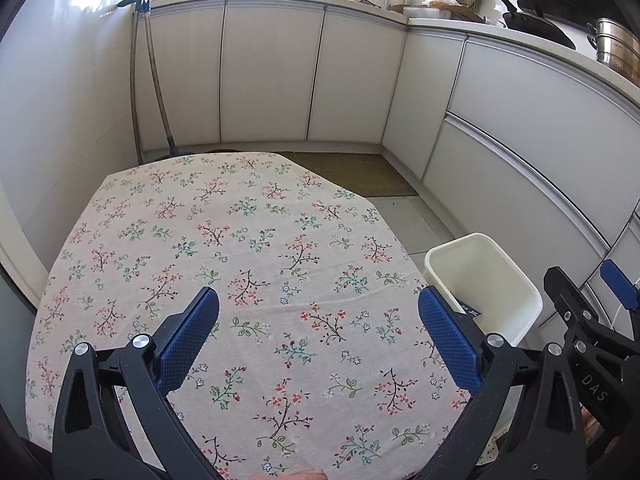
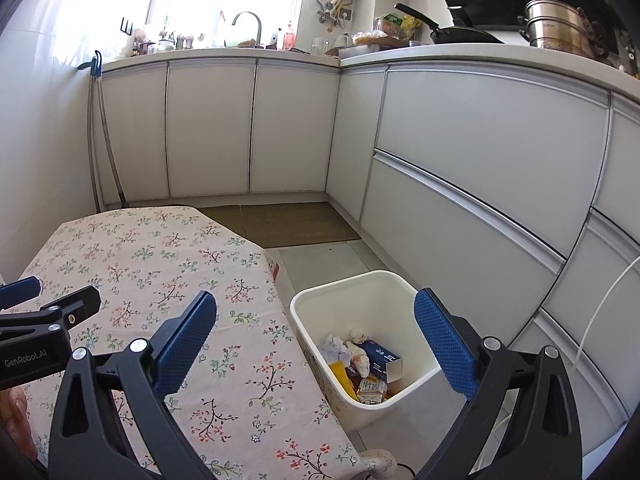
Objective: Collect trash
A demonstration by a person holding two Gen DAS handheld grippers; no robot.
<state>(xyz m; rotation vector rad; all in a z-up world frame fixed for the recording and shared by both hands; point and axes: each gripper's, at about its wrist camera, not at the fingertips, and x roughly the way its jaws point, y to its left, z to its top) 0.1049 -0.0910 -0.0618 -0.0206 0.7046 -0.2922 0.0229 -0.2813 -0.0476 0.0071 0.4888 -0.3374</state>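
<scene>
A white plastic bin (image 2: 362, 292) stands on the floor beside the table's right edge. Inside it lie crumpled paper (image 2: 335, 346), a blue carton (image 2: 382, 356) and other wrappers. My right gripper (image 2: 316, 320) hangs open above the bin and the table edge, holding nothing. My left gripper (image 1: 318, 320) is open over the floral tablecloth (image 1: 224, 248), with only bare cloth between its blue pads. The bin (image 1: 480, 276) shows at the right in the left wrist view, with the right gripper (image 1: 596, 308) beside it. The left gripper's tip (image 2: 48, 300) shows at the left edge of the right wrist view.
White cabinets (image 2: 460, 152) run along the back and right. The counter (image 2: 440, 50) carries a pan, a steel pot and bottles. A brown mat (image 2: 288, 222) lies on the tiled floor beyond the table. Long handles (image 1: 150, 80) lean in the left corner.
</scene>
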